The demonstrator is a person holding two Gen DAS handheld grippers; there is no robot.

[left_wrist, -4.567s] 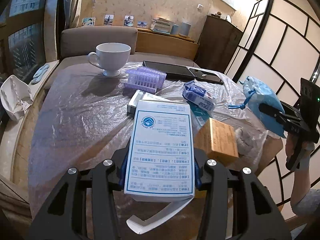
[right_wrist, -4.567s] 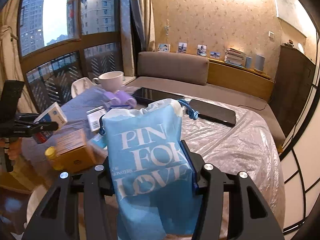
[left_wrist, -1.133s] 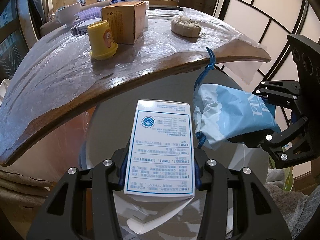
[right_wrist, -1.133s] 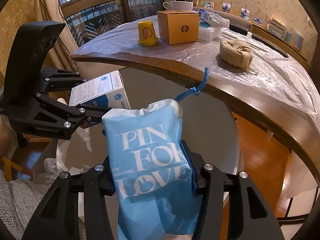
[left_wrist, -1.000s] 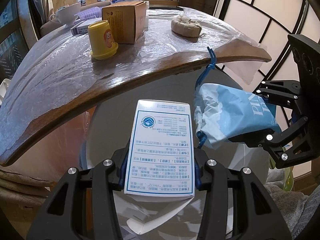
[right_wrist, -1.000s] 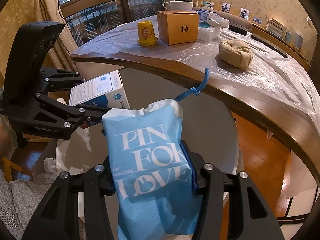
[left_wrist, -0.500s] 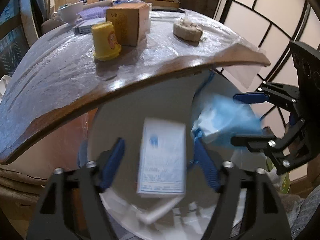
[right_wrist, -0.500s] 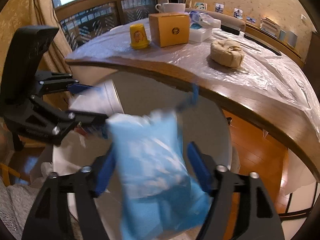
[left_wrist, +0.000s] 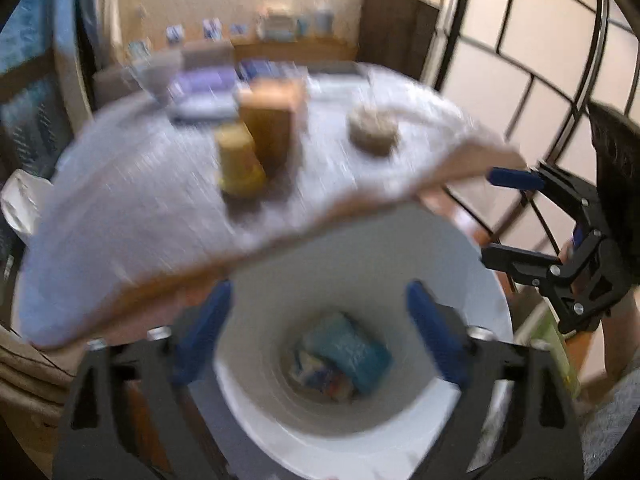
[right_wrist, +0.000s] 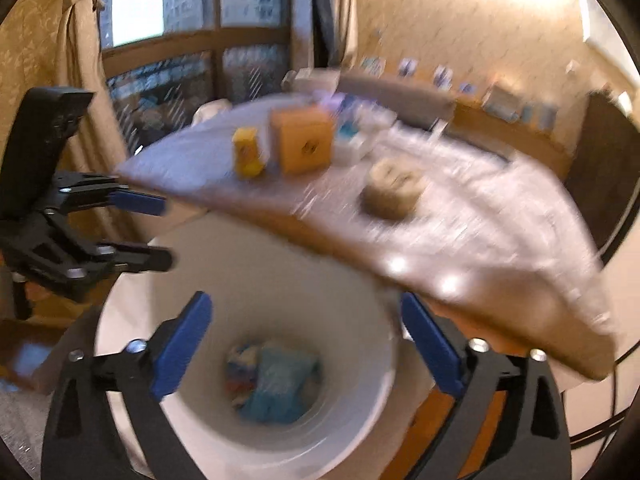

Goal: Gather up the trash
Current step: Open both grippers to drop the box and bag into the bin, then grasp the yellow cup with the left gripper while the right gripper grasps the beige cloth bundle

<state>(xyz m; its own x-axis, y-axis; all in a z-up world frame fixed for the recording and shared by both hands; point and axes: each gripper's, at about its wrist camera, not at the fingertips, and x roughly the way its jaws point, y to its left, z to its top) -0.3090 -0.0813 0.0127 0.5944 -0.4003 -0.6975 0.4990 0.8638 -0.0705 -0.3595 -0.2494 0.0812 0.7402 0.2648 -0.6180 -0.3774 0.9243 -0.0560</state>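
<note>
1. My left gripper [left_wrist: 318,326] has just been opening and now stands wide, nothing between its blue pads.
2. My right gripper [right_wrist: 306,342] has likewise just been opening; its jaws are spread wide and empty.
3. Both hang over the white bin [left_wrist: 400,260], whose mouth lies directly below them.
4. The blue bag [right_wrist: 280,388] lies at the bottom of the bin, touching other coloured trash [left_wrist: 316,372] beside it; blur prevents naming those pieces.
5. The wooden table edge [right_wrist: 500,300] overhangs the far side of the bin, just above its rim.
6. On the table's plastic cover [left_wrist: 140,184] stand a yellow cup [left_wrist: 238,160] and, just behind it, an orange box [right_wrist: 306,144].
7. A round beige bundle [right_wrist: 390,192] sits apart from them, nearer the table edge.
8. Smaller items behind the box are too blurred to identify.
9. A lattice screen [left_wrist: 520,40] stands beyond the right gripper in the left wrist view.
</note>
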